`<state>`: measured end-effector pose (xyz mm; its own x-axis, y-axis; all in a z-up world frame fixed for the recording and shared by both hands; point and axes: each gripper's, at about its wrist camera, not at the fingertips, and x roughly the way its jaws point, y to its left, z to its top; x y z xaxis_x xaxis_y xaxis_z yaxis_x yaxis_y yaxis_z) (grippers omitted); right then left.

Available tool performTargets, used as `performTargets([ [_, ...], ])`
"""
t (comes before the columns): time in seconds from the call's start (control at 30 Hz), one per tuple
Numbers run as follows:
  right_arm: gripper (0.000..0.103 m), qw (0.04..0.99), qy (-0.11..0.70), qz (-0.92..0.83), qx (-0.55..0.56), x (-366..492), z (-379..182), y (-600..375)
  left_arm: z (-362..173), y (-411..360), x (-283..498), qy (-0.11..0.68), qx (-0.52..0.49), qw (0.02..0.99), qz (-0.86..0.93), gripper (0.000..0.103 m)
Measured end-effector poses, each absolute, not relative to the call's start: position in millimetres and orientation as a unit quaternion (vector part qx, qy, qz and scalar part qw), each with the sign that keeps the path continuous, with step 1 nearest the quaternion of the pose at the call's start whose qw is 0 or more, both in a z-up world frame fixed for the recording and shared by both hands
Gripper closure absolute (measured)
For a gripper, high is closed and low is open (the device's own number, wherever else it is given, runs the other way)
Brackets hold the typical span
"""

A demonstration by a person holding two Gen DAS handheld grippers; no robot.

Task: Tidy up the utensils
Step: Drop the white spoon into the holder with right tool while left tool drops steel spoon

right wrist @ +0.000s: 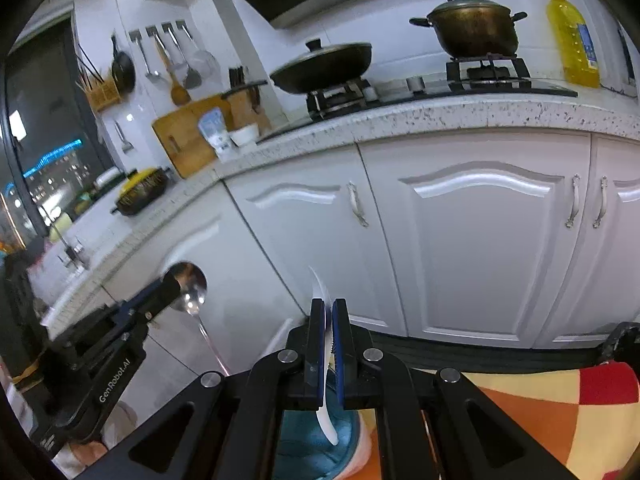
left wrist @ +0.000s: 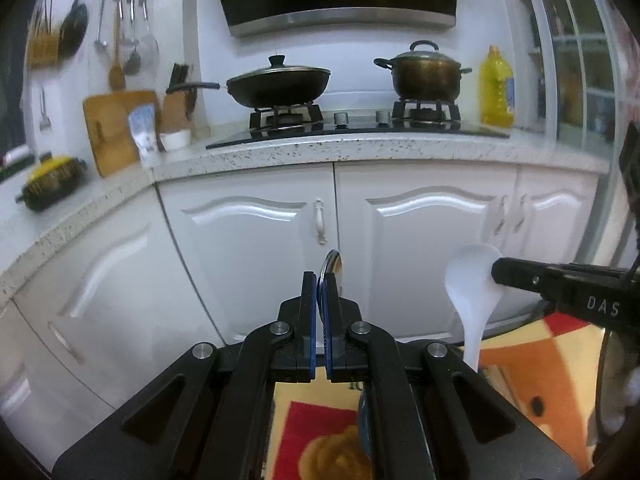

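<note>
White panelled cabinets (left wrist: 256, 240) fill the view ahead of both pairs of jaws, under a speckled stone counter (left wrist: 360, 150) that carries a black wok (left wrist: 280, 84) and a bronze pot (left wrist: 426, 72); a patterned mat (right wrist: 560, 408) lies below. The left gripper (left wrist: 321, 292) has its jaws clamped on a metal spoon (left wrist: 334, 262), whose polished, rounded bowl stands just above the tips while its thin handle hangs down. The right gripper (right wrist: 329, 320) is closed on a white spoon (right wrist: 320, 288) of smooth, curved plastic or ceramic; which one cannot be told. Each pinch falls near the bowl, on hard, slick surfaces, so either spoon may pivot or slide out under its hanging handle if a gripper swings fast. The two spoons sit near each other and could knock together.
</note>
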<state>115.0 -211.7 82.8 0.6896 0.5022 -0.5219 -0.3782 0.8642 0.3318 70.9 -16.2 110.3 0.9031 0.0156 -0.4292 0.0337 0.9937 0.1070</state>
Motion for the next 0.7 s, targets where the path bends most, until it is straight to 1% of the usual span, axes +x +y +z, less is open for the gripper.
performTargets([
  [0.17, 0.099, 0.903, 0.338, 0.245, 0.101, 111, 60, -216, 87, -28, 75, 0.237, 0.068, 0.969, -0.012, 0.102],
  [0.5, 0.099, 0.886, 0.376, 0.255, 0.086, 100, 37, -211, 59, -37, 64, 0.281, 0.066, 0.957, -0.015, 0.102],
  [0.7, 0.096, 0.881, 0.402, 0.244, 0.050, 93, 28, -202, 45, -42, 61, 0.318, 0.055, 0.946, -0.025, 0.102],
])
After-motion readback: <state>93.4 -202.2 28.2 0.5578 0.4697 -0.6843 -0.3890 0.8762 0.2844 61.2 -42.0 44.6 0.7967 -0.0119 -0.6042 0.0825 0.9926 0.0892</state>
